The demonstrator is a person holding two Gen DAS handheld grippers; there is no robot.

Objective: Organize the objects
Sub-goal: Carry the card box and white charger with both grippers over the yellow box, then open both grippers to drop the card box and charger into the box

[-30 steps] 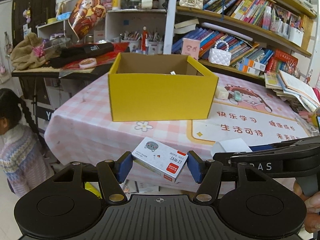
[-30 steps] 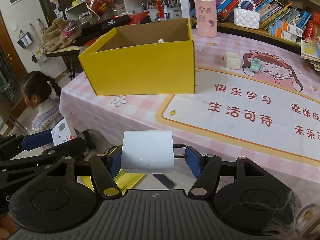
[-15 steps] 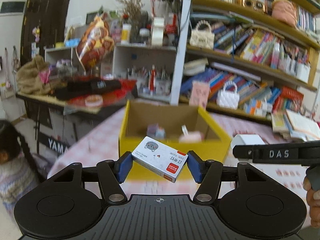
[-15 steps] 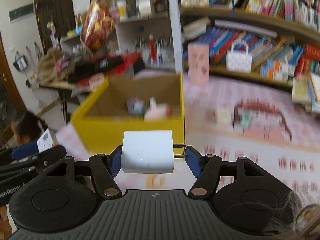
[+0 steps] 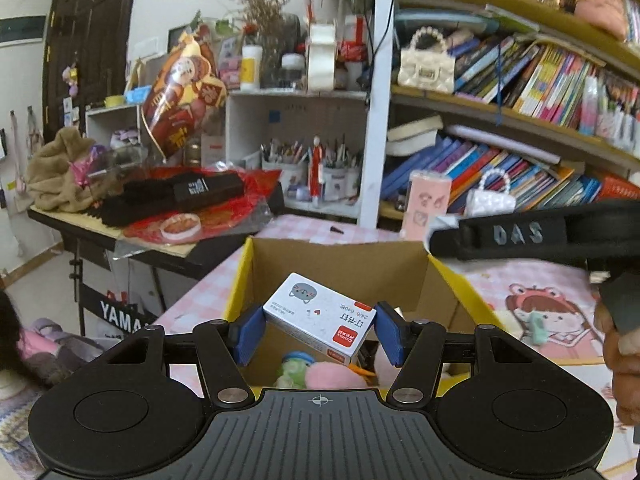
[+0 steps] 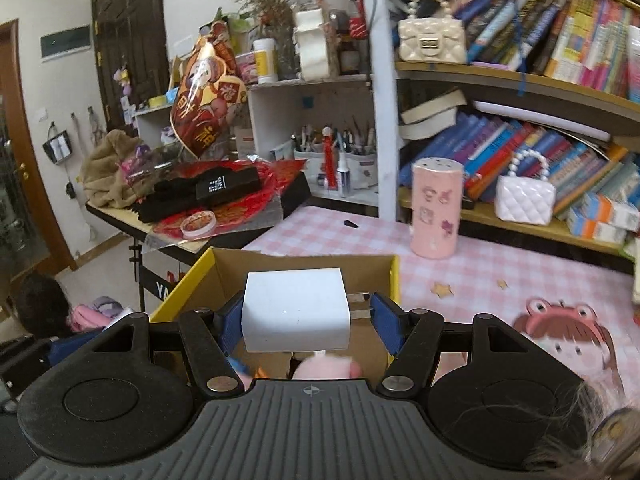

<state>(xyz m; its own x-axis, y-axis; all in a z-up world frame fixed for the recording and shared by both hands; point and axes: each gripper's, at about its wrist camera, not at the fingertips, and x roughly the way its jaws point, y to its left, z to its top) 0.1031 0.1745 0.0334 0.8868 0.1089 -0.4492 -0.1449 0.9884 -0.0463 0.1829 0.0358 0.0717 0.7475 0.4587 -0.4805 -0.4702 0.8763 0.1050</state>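
Observation:
My left gripper is shut on a small white staples box with a cat face and red label, held above the open yellow cardboard box. My right gripper is shut on a white plug adapter, its prongs against the right pad, also above the yellow box. Pink and green soft toys lie inside the box. The right gripper's black body shows at right in the left wrist view.
The pink checked table holds a pink cylinder. Bookshelves with small handbags stand behind. A cluttered side desk is at left. A child is at lower left.
Both grippers rose and moved forward from the table's front edge to above the yellow box, still holding their objects. The box interior now shows below.

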